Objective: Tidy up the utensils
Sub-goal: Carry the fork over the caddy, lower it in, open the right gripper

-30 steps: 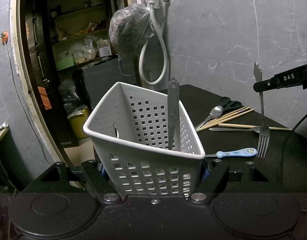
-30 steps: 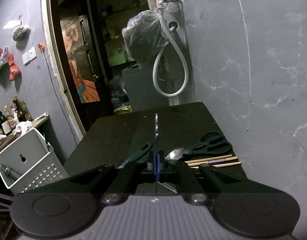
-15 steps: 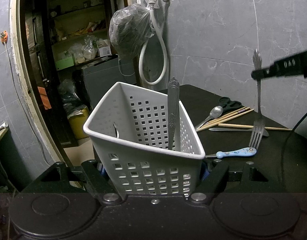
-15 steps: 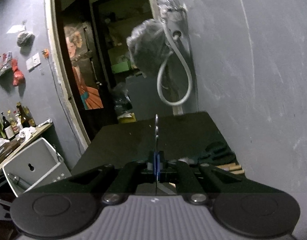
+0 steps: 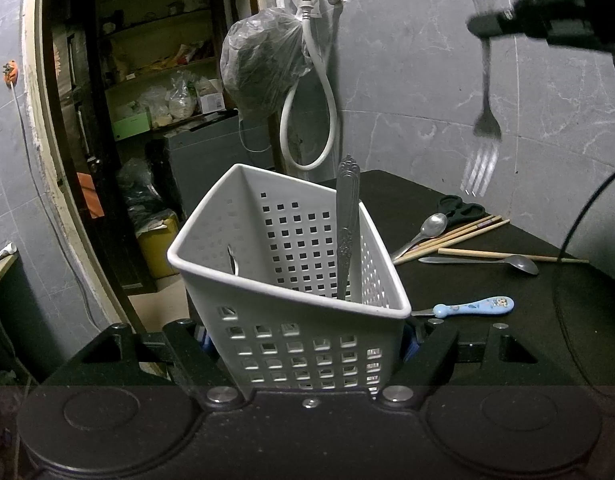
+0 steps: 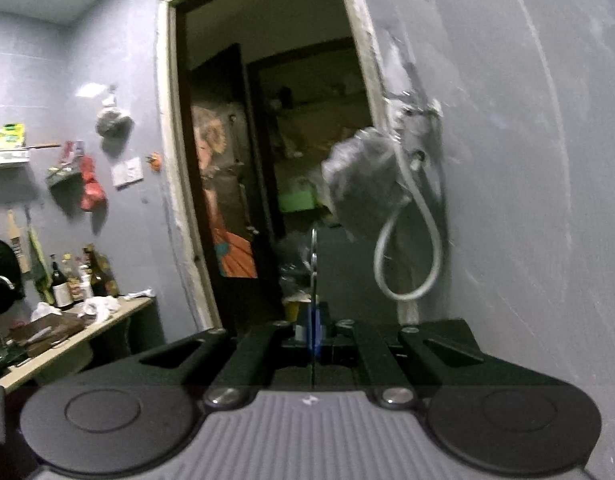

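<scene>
Clamped tight in my right gripper (image 6: 313, 334), the fork (image 5: 486, 80) hangs tines down, high above the black table (image 5: 487, 288) and well to the right of the white perforated basket (image 5: 291, 280); from that wrist I see its handle edge-on between the blue pads. My left gripper (image 5: 307, 344) is pressed on the basket from both sides and holds it tilted, mouth toward me, off the table's left end. To do this step well I judge I should carry the fork across until the tines stand over the opening, then lower it straight so they do not snag a hole in the wall, and let go only once the tines are deep inside. The basket should be held steady meanwhile. It holds 1 ornate metal handle (image 5: 346, 224), standing against the far wall; what its lower end is I cannot tell. Waiting on the table are 2 spoons (image 5: 427, 228), some chopsticks (image 5: 459, 232), scissors (image 5: 461, 209) and a blue-handled utensil (image 5: 473, 306).
</scene>
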The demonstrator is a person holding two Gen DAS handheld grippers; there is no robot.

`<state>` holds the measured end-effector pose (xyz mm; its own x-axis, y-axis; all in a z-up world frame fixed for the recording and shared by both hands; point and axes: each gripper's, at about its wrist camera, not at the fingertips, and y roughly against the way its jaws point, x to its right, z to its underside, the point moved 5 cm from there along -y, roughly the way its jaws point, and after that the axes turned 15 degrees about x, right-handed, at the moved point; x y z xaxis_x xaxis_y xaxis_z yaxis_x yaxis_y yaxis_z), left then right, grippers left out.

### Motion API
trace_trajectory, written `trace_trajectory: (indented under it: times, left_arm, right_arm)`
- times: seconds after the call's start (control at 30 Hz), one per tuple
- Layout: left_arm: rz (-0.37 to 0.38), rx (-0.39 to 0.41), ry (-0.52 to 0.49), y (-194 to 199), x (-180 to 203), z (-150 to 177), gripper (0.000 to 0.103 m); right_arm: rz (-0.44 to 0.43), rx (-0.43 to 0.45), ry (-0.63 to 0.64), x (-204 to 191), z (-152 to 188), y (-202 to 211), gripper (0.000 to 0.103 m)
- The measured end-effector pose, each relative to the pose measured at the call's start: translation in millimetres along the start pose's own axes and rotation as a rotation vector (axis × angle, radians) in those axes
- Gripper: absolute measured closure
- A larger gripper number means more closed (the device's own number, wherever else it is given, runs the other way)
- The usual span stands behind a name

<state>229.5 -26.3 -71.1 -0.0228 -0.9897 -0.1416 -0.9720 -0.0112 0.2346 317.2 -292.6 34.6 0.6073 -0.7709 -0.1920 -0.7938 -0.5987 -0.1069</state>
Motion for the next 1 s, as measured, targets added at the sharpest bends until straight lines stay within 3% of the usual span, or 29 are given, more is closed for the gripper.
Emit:
trace_trajectory:
  times: [0.47,1.0]
  left_arm:
    - [0.001,0.000,0.000,0,0,0,0.024]
    - [0.001,0.001,-0.003,1,0,-1,0.024]
  right_arm:
    - [-0.225,0.114,0.029,-60,-43,-24,0.101]
    - [-0.376,0.051,0.010,-117,-4,-41,0.101]
